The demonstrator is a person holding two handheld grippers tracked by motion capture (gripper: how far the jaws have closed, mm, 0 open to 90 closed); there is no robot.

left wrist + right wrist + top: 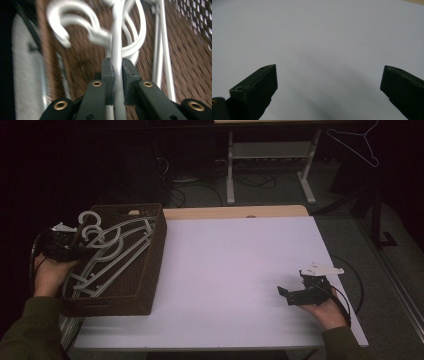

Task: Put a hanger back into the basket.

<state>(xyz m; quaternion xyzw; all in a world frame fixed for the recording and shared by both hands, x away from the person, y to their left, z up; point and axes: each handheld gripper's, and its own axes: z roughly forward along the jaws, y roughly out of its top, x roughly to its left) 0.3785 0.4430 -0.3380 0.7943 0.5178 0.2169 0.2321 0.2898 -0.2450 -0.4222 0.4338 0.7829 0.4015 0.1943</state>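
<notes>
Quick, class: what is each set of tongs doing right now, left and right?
Left tongs: shut on a white hanger over the brown basket.
Right tongs: open, nothing between them, above the white table.

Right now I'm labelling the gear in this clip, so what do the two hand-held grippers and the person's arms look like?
Both grippers are black, each with two blocky jaws. The left gripper has brass-coloured rivets on its jaw links. The right gripper carries a pale grey three-cornered plate on top, and a black cable loops from it. The left gripper bears a similar plate. The person wears dark olive-green sleeves.
</notes>
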